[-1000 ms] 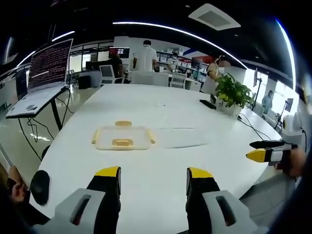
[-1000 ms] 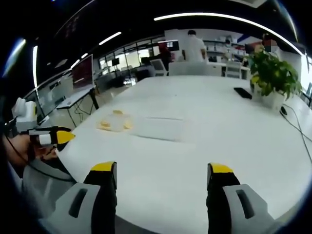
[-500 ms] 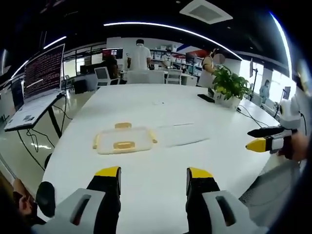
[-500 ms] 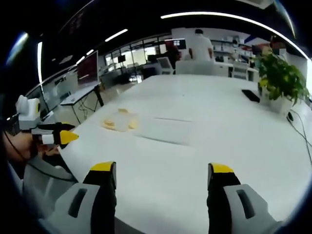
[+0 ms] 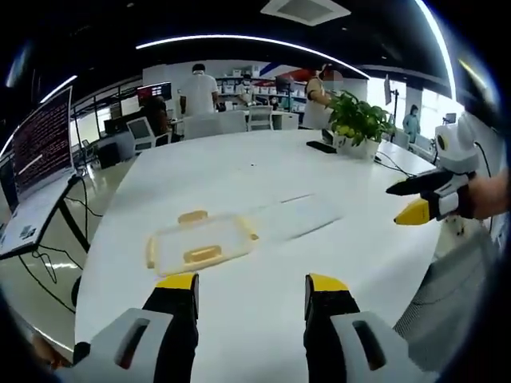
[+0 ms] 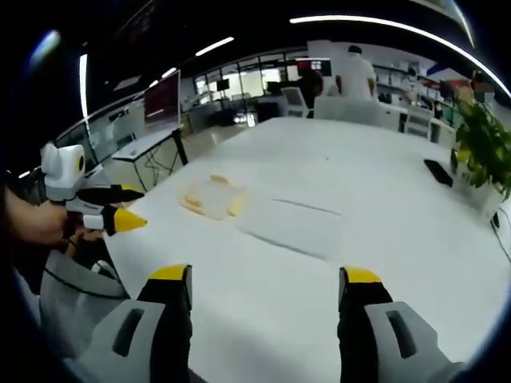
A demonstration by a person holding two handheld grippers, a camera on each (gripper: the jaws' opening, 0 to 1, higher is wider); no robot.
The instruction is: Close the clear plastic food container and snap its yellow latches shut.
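The clear plastic container (image 5: 200,244) with yellow latches sits on the white table (image 5: 239,171), just ahead of my left gripper (image 5: 250,287), which is open and holds nothing. Its clear lid (image 5: 292,217) lies flat on the table to the container's right, apart from it. In the right gripper view the container (image 6: 211,198) is far ahead to the left and the lid (image 6: 297,225) lies nearer the middle. My right gripper (image 6: 266,279) is open and empty, above the table's near edge. Each gripper shows in the other's view: the right gripper (image 5: 421,199), the left gripper (image 6: 112,211).
A potted plant (image 5: 357,120) and a black phone (image 5: 322,147) stand at the table's far right. A stand with a screen (image 5: 38,144) is off the table's left side. People and chairs (image 5: 209,120) are beyond the far end.
Both views have swung and moved closer over the table; the container now looks nearer in the left gripper view. Container and lid have stayed put. Both grippers remain open.
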